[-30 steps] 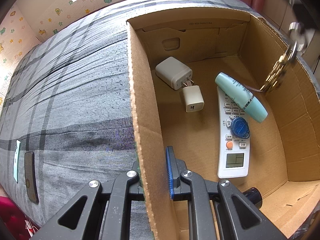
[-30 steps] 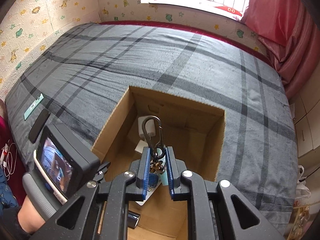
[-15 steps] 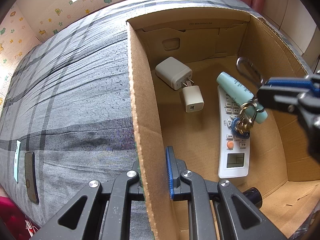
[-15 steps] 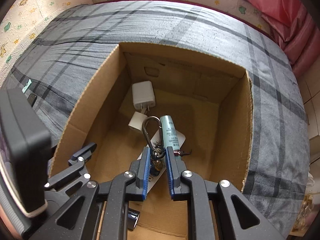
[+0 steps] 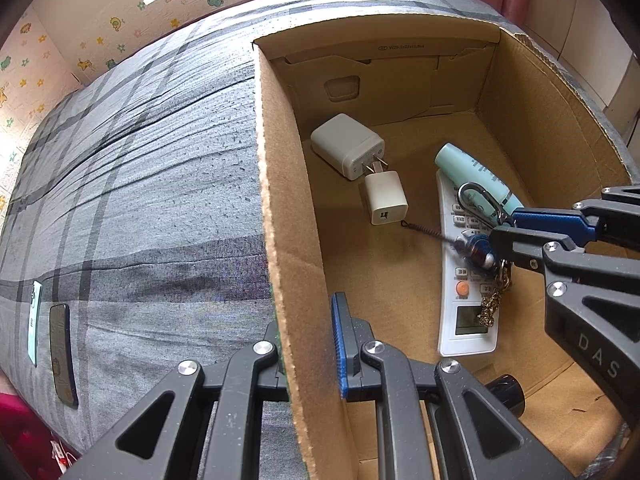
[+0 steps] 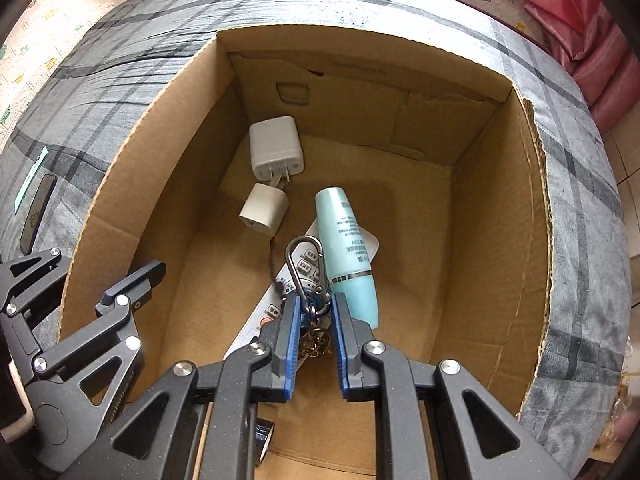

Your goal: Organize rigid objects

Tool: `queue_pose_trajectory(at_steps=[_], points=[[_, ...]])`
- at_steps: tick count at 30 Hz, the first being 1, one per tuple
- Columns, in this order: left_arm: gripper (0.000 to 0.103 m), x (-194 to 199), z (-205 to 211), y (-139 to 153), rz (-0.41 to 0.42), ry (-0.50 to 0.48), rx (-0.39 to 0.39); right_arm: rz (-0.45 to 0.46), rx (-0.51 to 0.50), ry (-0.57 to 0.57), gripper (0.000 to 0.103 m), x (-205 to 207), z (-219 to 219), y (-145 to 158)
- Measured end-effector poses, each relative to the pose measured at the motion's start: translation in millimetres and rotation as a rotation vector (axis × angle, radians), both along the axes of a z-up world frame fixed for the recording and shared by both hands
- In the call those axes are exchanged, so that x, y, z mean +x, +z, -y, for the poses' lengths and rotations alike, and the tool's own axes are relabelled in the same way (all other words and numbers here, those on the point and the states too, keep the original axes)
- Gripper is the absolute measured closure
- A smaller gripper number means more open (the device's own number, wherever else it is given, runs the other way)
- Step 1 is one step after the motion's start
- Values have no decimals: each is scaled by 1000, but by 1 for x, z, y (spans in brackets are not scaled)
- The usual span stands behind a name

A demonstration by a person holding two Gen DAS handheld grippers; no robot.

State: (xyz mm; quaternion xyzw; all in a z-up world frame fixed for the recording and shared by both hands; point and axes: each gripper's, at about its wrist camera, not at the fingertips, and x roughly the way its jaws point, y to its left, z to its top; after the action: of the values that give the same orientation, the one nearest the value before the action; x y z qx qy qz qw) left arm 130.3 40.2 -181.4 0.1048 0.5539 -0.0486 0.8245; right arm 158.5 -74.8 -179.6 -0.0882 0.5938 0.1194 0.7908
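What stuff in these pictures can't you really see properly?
- Remote control: in the right wrist view its lower half is hidden behind the right gripper and the keyring.
- Dark round object: in the left wrist view it is mostly hidden behind the left gripper's frame, so I cannot tell what it is.
- Tube print: too small to read.
- Box: its near wall is cut off by the bottom edge.

L wrist cam: close, steeply down at box point(image 5: 280, 200) wall. R cam: down into box point(image 6: 500, 240) interior. Both share its contents, bedspread point(image 5: 140, 180).
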Motion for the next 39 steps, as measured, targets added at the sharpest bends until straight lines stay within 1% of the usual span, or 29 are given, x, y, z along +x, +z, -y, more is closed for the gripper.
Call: queue_pose_trajectory(at_steps=[7,9,10,12,14,16,18,19,20,25,27,30,32,35,39], points=[[89,0,0,0,0,0,1,13,2,0,87,-1,2,5],[89,0,0,0,0,0,2,25,-4,-7,74,-2,3,9],[89,0,0,-1,0,-1,3,32,-4,-9,72,-2,4,11],[89,0,0,-1,0,0,2,47,1,-15,63,-4,6,18],[89,1,0,-1,-1,-1,5,72,-2,-19,56,-6,8,25],[89,1,1,-1,-2,-1,6,97,-8,-25,52,-8,10,33],[89,1,1,-1,-1,-1,5,109,-1,-36,41,-10,13,40],[89,1,1,-1,-1,-1,6,113,2,-43,39,-11,15,43],[89,1,1,-1,-1,-1,6,114,3,-52,34,-11,17,44],[89,1,0,0,0,-1,7,123,24,-90,21,-15,30,55],[89,1,0,-1,-1,0,6,127,36,-105,13,-18,35,59],[89,1,1,-1,-1,-1,8,133,46,-125,7,-24,42,66],[89,1,1,-1,-2,-2,11,147,37,-140,1,-28,47,71],[89,1,2,-1,-1,-2,12,167,19,-162,0,-34,52,77],[89,1,3,0,-1,-3,15,176,33,-195,0,-42,62,86]])
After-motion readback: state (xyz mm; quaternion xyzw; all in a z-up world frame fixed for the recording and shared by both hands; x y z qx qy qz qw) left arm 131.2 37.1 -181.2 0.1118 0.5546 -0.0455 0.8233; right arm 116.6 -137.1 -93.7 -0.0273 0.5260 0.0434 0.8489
